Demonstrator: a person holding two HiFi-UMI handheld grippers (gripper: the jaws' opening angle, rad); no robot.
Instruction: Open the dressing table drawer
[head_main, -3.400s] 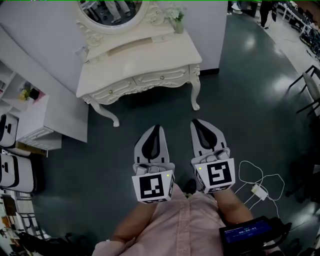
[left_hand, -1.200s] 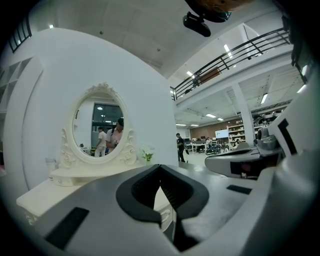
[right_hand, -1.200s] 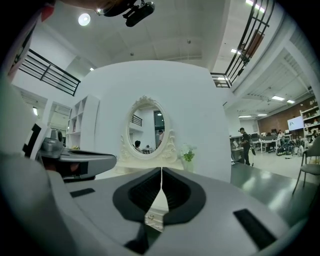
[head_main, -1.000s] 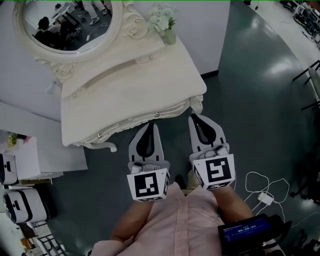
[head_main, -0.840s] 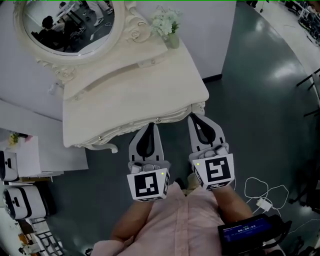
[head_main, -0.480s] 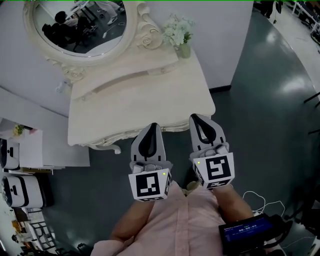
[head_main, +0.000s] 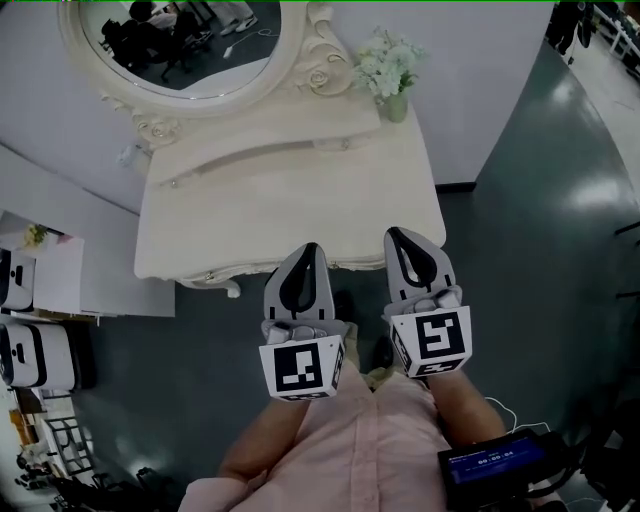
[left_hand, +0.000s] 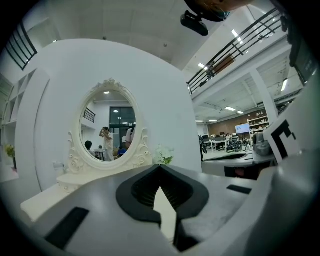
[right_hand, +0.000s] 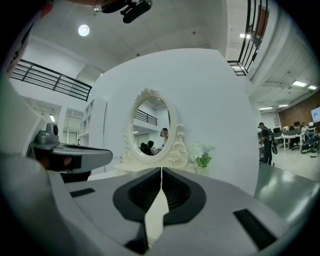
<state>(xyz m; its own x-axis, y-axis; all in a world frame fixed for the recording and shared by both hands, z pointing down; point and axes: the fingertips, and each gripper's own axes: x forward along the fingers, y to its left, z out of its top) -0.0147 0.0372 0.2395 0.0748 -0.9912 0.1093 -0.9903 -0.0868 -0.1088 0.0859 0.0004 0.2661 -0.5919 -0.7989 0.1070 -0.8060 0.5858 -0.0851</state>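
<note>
Shelf unit: a white shelf unit (head_main: 60, 285) stood at my far left, beside the table.
Mirror: an oval mirror (head_main: 180, 40) in a carved cream frame rose at the back of the table, left of centre.
Dressing table: the cream dressing table (head_main: 290, 205) filled the middle of the head view, its top bare towards the front.
Drawer: it belongs in the table's front, under the top. From above I saw only a thin carved strip of that front (head_main: 350, 265) between the two grippers, so I couldn't tell how the drawer stood.
Left gripper: the left gripper (head_main: 307, 248) was clenched on nothing, its tips meeting in its own view. From above its tip lay over the table's front edge, and I couldn't tell whether it touched.
Right gripper: the right gripper (head_main: 396, 233) was likewise clamped and empty, alongside the left one, with its tip over the right front of the tabletop.
Flowers: a small vase of white flowers (head_main: 390, 70) sat at the table's back right corner, by the mirror frame.
Screen: a dark device with a lit blue screen (head_main: 495, 462) showed at the lower right, beside my pink shirt (head_main: 350, 440).
</note>
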